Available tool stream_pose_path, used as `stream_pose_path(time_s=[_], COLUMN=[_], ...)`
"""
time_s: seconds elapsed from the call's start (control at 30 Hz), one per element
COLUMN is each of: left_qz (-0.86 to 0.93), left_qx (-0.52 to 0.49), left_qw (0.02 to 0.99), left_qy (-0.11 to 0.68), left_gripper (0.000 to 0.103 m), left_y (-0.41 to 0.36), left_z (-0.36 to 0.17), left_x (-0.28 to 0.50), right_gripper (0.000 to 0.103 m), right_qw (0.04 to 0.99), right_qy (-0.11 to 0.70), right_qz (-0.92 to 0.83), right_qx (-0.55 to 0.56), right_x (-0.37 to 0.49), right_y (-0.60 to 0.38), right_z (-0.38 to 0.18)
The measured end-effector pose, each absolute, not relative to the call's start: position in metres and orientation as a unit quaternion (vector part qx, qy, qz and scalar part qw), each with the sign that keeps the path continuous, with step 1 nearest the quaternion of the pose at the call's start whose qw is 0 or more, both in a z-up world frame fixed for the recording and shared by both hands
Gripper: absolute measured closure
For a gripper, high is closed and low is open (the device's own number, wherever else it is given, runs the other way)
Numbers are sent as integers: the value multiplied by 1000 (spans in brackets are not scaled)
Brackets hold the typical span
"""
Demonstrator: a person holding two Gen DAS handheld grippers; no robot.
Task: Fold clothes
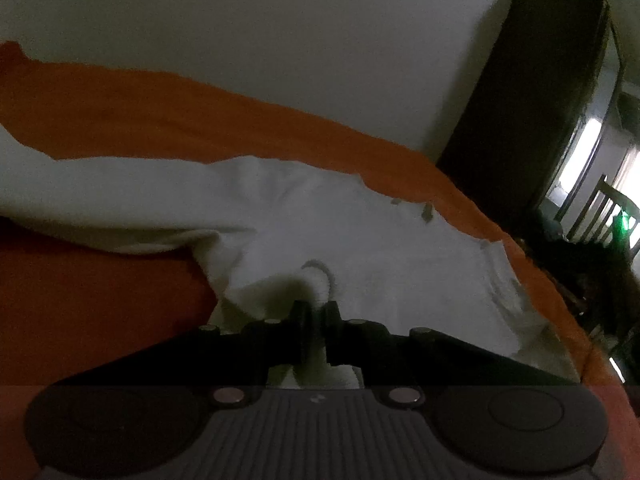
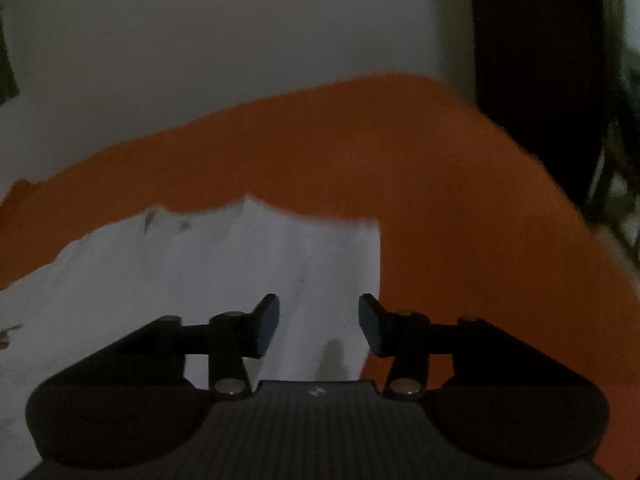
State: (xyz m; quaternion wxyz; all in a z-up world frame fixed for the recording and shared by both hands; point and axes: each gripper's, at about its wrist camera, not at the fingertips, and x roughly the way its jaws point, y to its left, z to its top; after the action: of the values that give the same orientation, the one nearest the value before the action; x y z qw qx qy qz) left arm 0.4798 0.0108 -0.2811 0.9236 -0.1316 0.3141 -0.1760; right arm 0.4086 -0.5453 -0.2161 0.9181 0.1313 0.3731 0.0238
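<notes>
1. Wall (image 1: 248, 20): pale and plain, filling the top of both views behind the bed.
2. Sheet (image 2: 440, 168): orange, covering the bed; it is showing on both sides of the garment in your left view and running off to the right in your right view.
3. Cabinet (image 1: 532, 92): dark, tall, standing against the wall at the far right end of the bed. A chair (image 1: 600, 208) is showing just past it, beside a small green light; details are too dim to read.
4. Garment (image 1: 360, 240): white, lying on the sheet, rumpled, with one part stretching away to the left. In your right view its far edge is looking ragged and its right edge is falling straight.
5. Left gripper (image 1: 318, 320): you are clamping a raised fold of the garment; jaws are nearly together with white cloth bunching between them.
6. Right gripper (image 2: 319, 320): you are holding it released, jaws wide apart, over the garment's right edge; nothing is between them.
</notes>
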Motion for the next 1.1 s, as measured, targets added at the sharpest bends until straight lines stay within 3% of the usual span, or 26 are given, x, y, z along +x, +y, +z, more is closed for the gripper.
stream_pose_path(time_s=[0.03,0.07,0.17,0.27,0.37,0.43,0.47,0.53,0.57,0.63,0.67,0.77,0.87,1.0,1.07,1.1], left_qz=[-173,-171,-170,-166,-151,-134,-125,-107,-98,-85,-79,-84,-90,-62,-55,-54], left_qx=[-127,-122,-108,-126,-129,-117,-111,-80,-62,-3,28,44,53,16,8,7], left_qw=[924,925,927,925,920,918,917,919,920,925,927,930,933,938,938,938], left_qy=[315,316,315,316,338,355,363,372,375,370,367,356,345,340,341,342], left_gripper=[96,96,97,97,94,77,74,61,58,33,27,22,11,9,6,4], left_y=[10,8,5,16,22,26,28,31,32,24,19,-3,-26,-63,-76,-77], left_z=[-282,-284,-285,-276,-267,-261,-258,-245,-238,-217,-207,-188,-170,-189,-197,-199], left_x=[482,484,497,505,515,517,519,512,509,504,501,504,508,498,495,494], right_gripper=[87,97,98,94,93,95,103,103,93,89,87,81,76,71,48,44], right_qw=[911,905,906,936,927,908,900,883,877,888,894,905,910,919,928,932], right_qy=[389,408,419,336,356,400,409,386,379,348,332,300,305,324,317,313], right_qz=[31,30,-43,-85,-44,-72,-103,-159,-180,-165,-142,-88,-64,-78,-84,-87], right_qx=[131,118,48,57,109,98,111,212,235,251,266,288,273,212,179,163], right_x=[402,394,371,315,273,262,255,233,225,209,202,187,180,168,159,154], right_y=[-546,-545,-543,-547,-538,-527,-528,-535,-529,-500,-483,-435,-389,-354,-345,-340], right_z=[-227,-240,-257,-229,-229,-253,-263,-263,-255,-238,-230,-219,-226,-239,-236,-235])
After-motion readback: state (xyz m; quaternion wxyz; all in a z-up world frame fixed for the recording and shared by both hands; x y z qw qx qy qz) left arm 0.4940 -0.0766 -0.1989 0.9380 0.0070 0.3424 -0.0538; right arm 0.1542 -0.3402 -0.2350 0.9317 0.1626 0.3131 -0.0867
